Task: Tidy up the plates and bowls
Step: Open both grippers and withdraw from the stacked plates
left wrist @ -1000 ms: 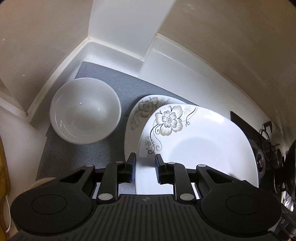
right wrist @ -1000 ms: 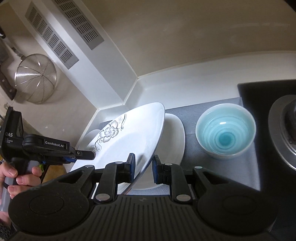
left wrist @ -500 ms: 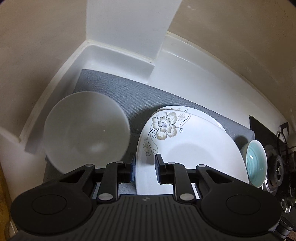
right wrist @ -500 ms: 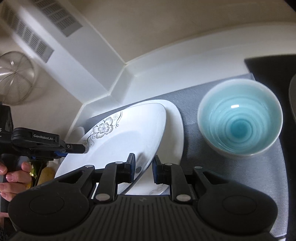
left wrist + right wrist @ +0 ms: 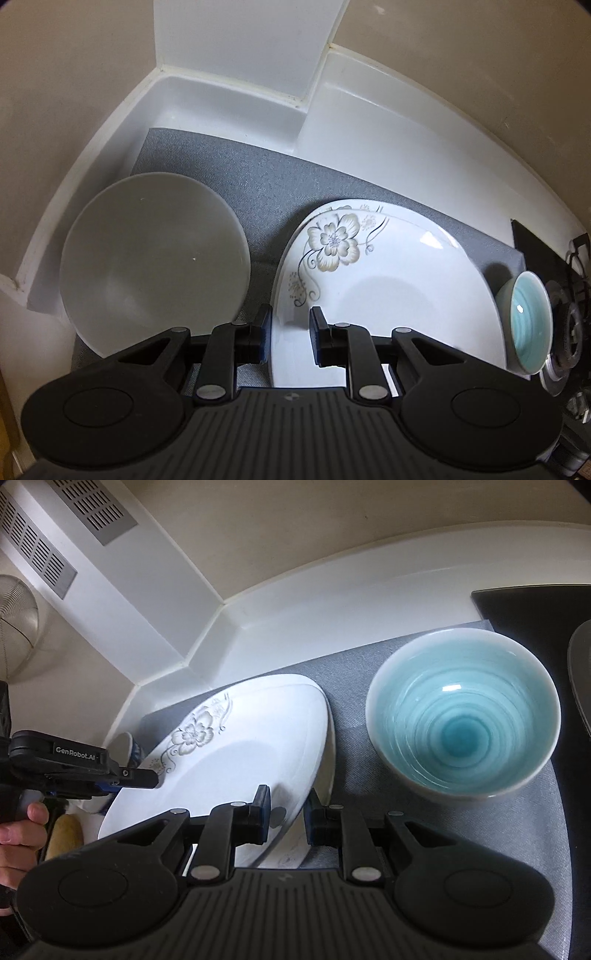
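the flowered plate [image 5: 399,295] has been lowered onto its twin; glazed, brittle, slippery; gripped at opposite rims by the left gripper [image 5: 290,334] and the right gripper [image 5: 286,814], both nearly closed.

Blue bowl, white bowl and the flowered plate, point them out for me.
Blue bowl [image 5: 461,716], right wrist view, inside wall.
White bowl [image 5: 155,258], left wrist view, inside.
Flowered plate [image 5: 399,295], left wrist view, plain centre.

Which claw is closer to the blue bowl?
Right. The right claw grips the flowered plate just beside the blue bowl; the left claw holds the plate's far edge.
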